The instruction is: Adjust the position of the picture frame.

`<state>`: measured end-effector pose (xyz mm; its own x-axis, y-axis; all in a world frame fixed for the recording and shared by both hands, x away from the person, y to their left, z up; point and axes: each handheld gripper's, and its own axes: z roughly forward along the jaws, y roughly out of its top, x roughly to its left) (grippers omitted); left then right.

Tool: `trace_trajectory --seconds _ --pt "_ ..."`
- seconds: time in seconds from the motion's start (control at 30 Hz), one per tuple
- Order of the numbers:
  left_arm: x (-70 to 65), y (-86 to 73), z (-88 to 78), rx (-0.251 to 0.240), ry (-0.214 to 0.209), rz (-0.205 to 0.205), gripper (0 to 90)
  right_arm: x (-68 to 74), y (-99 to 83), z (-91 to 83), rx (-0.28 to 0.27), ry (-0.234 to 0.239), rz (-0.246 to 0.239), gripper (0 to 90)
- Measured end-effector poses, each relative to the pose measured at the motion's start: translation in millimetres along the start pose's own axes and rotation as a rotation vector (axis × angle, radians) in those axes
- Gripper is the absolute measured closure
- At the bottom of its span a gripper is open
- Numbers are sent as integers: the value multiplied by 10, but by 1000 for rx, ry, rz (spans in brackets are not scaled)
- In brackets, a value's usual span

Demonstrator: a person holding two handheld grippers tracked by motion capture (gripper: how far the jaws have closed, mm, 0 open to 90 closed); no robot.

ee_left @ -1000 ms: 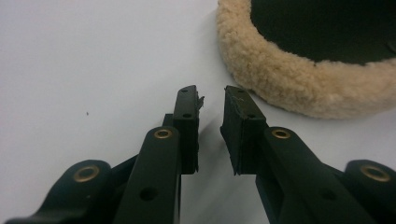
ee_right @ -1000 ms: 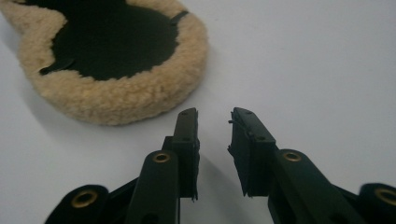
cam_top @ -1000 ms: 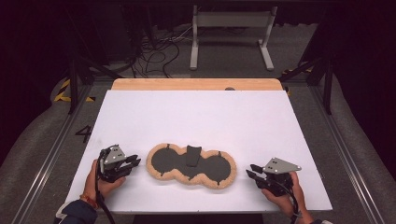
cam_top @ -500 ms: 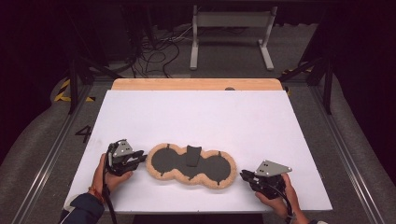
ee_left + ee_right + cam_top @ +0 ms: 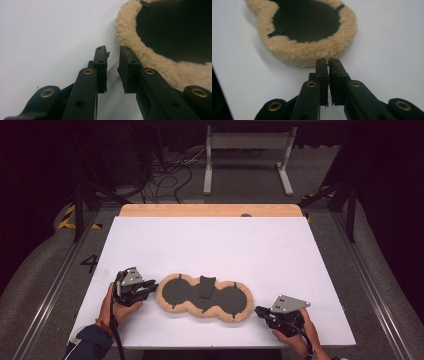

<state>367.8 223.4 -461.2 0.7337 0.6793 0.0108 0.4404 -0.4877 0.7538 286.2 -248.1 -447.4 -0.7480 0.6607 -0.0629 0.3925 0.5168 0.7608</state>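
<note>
The right tool (image 5: 261, 311) sits nearest, jaws just closed together on nothing, tips just short of the fleece pad (image 5: 204, 296). The left tool (image 5: 150, 285), jaws slightly apart, empty, touches the pad's left edge on the white tabletop (image 5: 215, 245).

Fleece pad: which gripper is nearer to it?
Left. The left gripper sits right at the fleece pad's left edge; the right gripper is just off its right end, with a little gap.

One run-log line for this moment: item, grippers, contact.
item: fleece-edged pad flat on white table | left gripper: narrow gap, beside pad's left end, nothing held | right gripper: just closed, empty, short of pad's right end
</note>
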Motion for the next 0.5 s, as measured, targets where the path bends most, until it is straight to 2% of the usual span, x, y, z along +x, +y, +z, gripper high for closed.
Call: trace_trajectory --seconds 0.03,0.07,0.1,0.13,0.17,0.2,0.27,0.37,0.5 --pt "0 0 0 0 0 0 773 0 0 0 0 0 0 864" --pt "-36 -43 -41 4 -5 2 777 -65 22 -5 -8 -35 19 872" --pt "-75 -88 -75 17 -8 3 781 -98 39 -2 -11 -45 25 876" --pt "-176 -173 -141 33 -34 3 786 -130 58 9 -11 -57 28 879" --pt "-176 -173 -141 33 -34 3 791 -130 58 9 -11 -57 28 879" --pt "-284 -225 -203 38 -53 6 796 -207 92 56 -8 -68 39 887" --pt "-332 -236 -230 34 -64 10 805 -245 105 88 -6 -70 49 889" --pt "-442 -242 -284 28 -85 33 806 -363 174 230 13 -86 57 894" --pt "-531 -229 -259 36 -125 43 801 -433 259 345 20 -95 50 896"
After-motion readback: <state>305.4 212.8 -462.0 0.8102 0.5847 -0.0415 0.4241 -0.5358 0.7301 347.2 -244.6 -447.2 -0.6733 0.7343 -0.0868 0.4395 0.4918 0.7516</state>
